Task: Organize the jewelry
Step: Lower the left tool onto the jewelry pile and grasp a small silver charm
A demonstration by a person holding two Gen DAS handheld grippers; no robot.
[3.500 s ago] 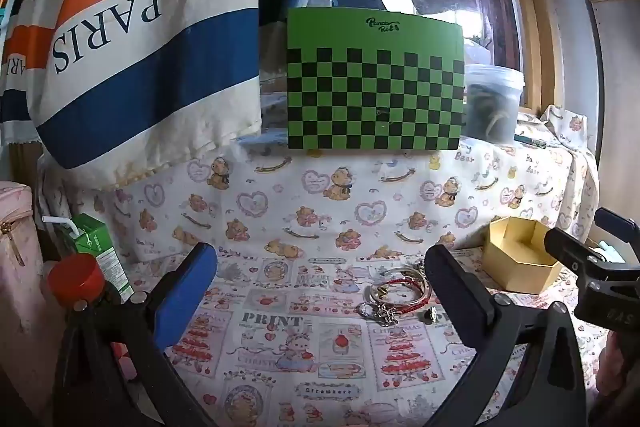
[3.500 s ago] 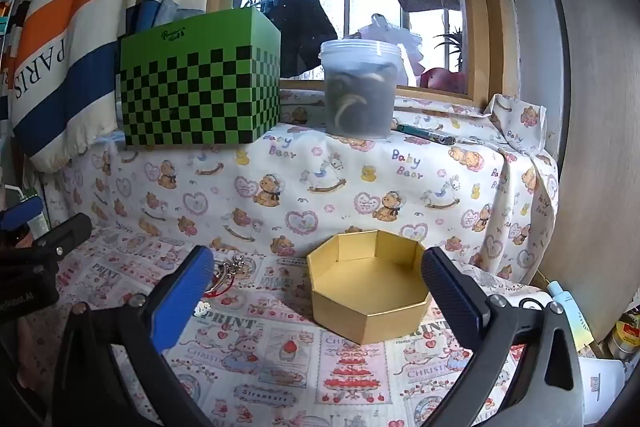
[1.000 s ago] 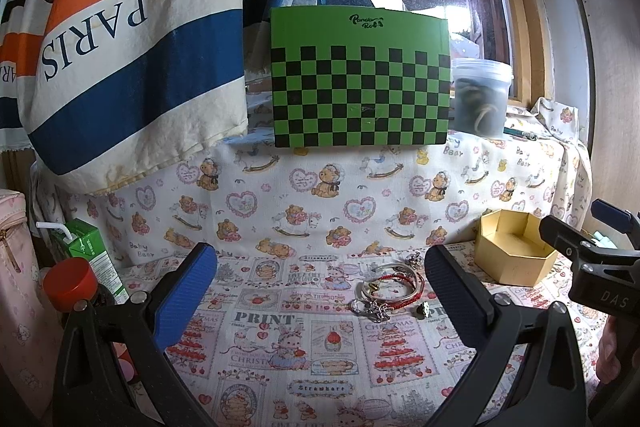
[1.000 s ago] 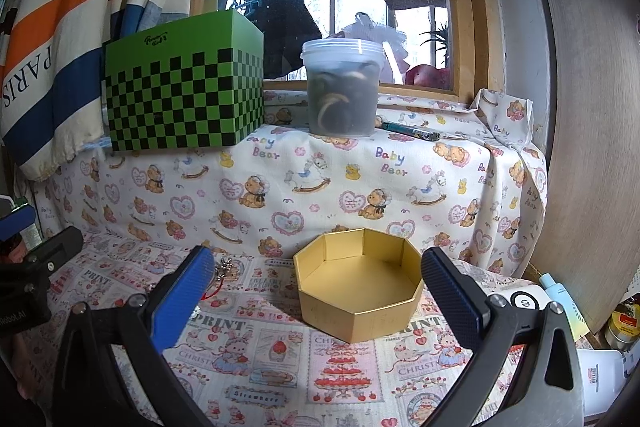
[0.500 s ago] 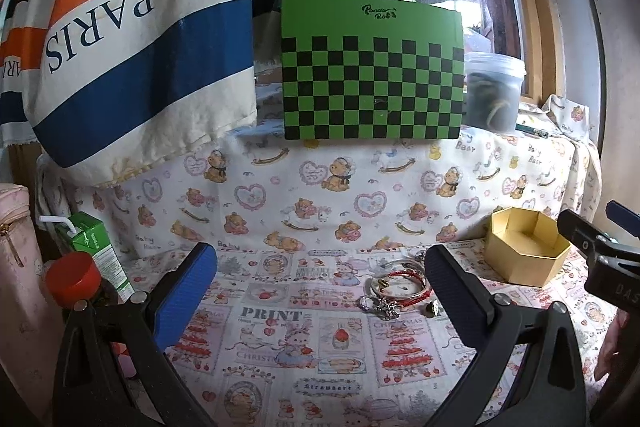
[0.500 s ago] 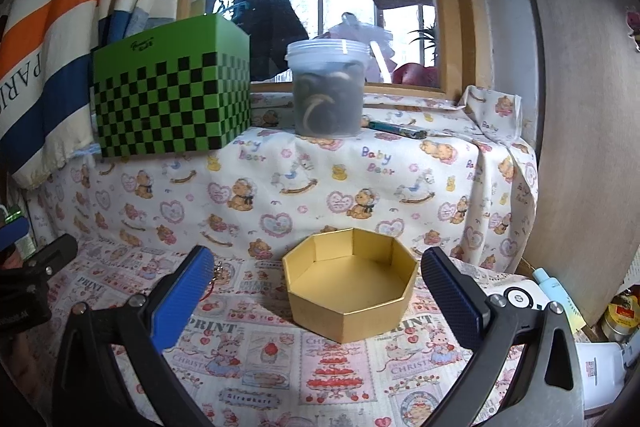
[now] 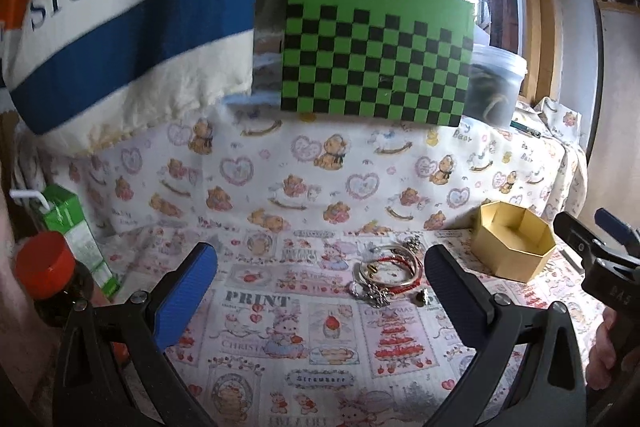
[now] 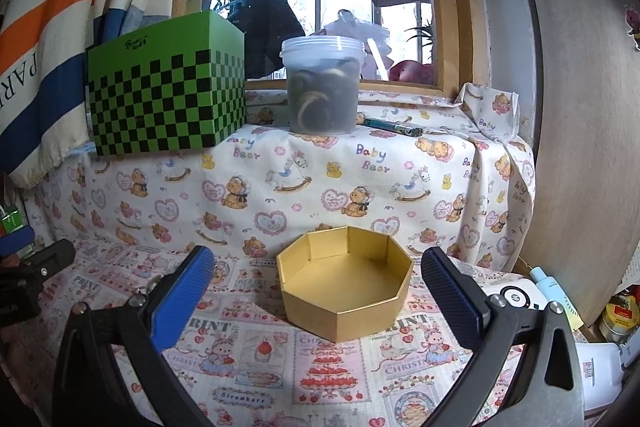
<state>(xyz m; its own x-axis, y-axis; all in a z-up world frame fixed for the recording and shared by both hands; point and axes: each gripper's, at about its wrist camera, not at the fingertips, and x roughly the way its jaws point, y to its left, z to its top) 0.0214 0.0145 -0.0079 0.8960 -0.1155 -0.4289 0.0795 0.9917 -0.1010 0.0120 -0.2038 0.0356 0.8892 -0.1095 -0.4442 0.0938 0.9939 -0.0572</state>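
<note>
A small heap of jewelry [image 7: 386, 273], red and silver bangles with charms and a ring, lies on the printed cloth. My left gripper [image 7: 320, 255] hovers before it with its jaws closing from wide and nothing between them; the heap lies just inside its right finger. An empty gold octagonal box [image 7: 516, 265] stands to the right of the heap. My right gripper [image 8: 316, 259] is open in front of that gold box [image 8: 360, 319], holding nothing. Its left finger hides most of the jewelry in the right wrist view. Each gripper shows at the edge of the other's view.
A green checked box [image 7: 376, 59] and a lidded plastic tub [image 8: 322, 87] stand on the raised ledge behind. A juice carton [image 7: 76, 227] and a red-capped bottle [image 7: 44, 263] sit at the left. A striped towel [image 7: 120, 7] hangs above. A white device [image 8: 516, 297] lies at the right.
The left gripper has rolled a little, so the green box now looks tilted in its view. The jewelry and gold box lie where they were. The right gripper has held still.
</note>
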